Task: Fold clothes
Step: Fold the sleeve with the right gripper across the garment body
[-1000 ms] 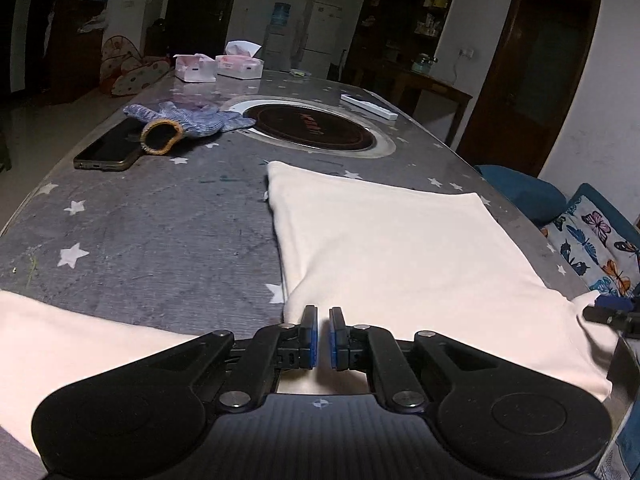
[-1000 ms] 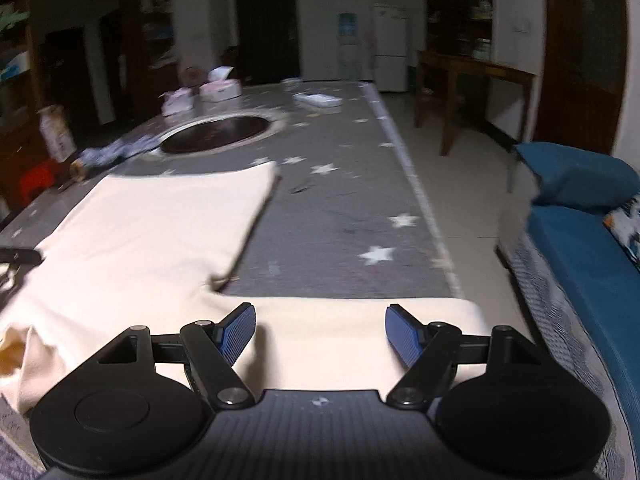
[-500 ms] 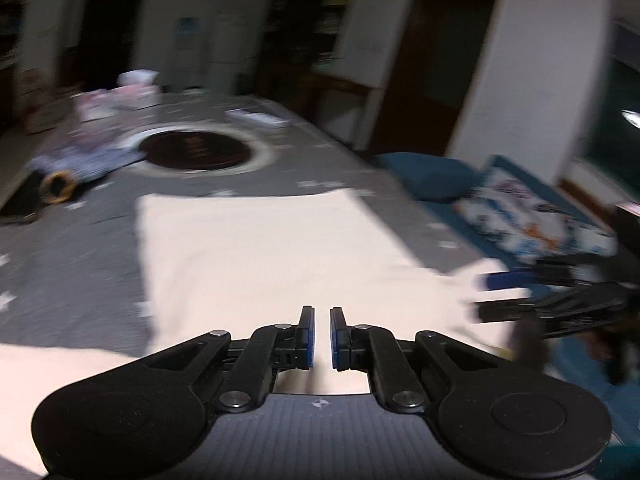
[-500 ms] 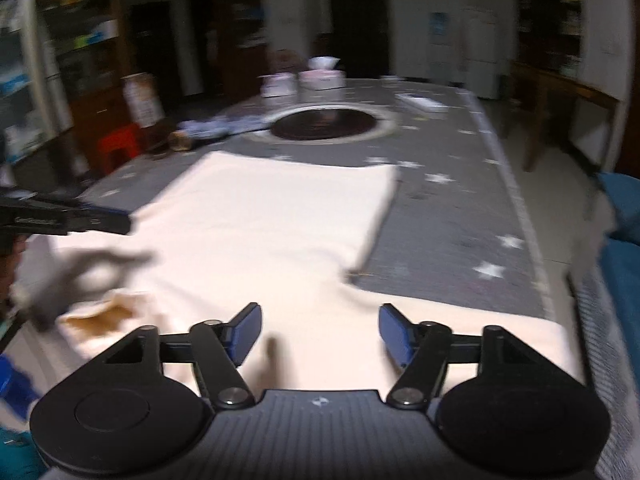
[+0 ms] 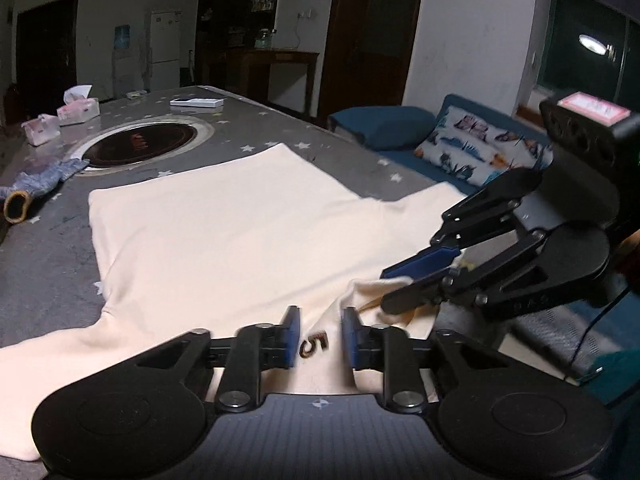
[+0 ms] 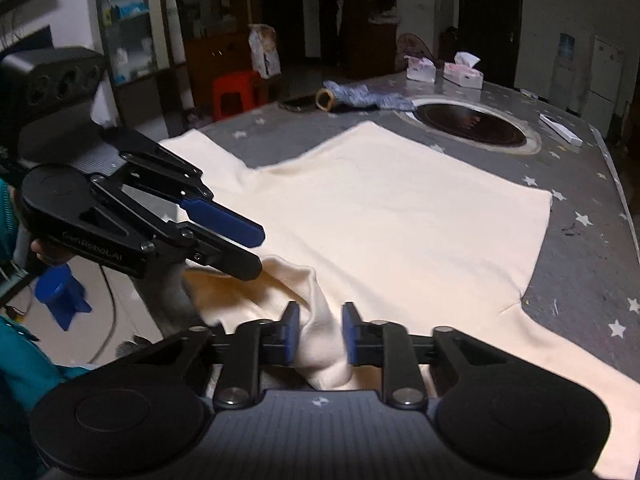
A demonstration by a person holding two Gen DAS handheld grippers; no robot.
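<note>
A cream T-shirt (image 5: 240, 232) lies spread flat on the grey star-print table, and it also shows in the right wrist view (image 6: 400, 220). Both grippers are at its collar near the front edge. My left gripper (image 5: 320, 336) has its jaws narrowly apart around a raised fold of the collar that bears a brown "5" label (image 5: 314, 344). My right gripper (image 6: 319, 332) has its jaws narrowly apart around a bunched ridge of the collar cloth. Each gripper shows in the other's view, the right (image 5: 424, 276) and the left (image 6: 240, 244).
A round black hotplate (image 5: 140, 144) is set into the table (image 5: 48, 264) beyond the shirt. A blue-grey glove (image 5: 36, 180), two tissue boxes (image 5: 78, 106) and a white remote (image 5: 196, 102) lie farther back. A blue sofa with cushions (image 5: 460, 148) stands to the right.
Both grippers swung from the shirt's sides to its collar and now face each other. The left jaws opened a little around the collar; the right jaws narrowed from wide open onto the bunched cloth.
</note>
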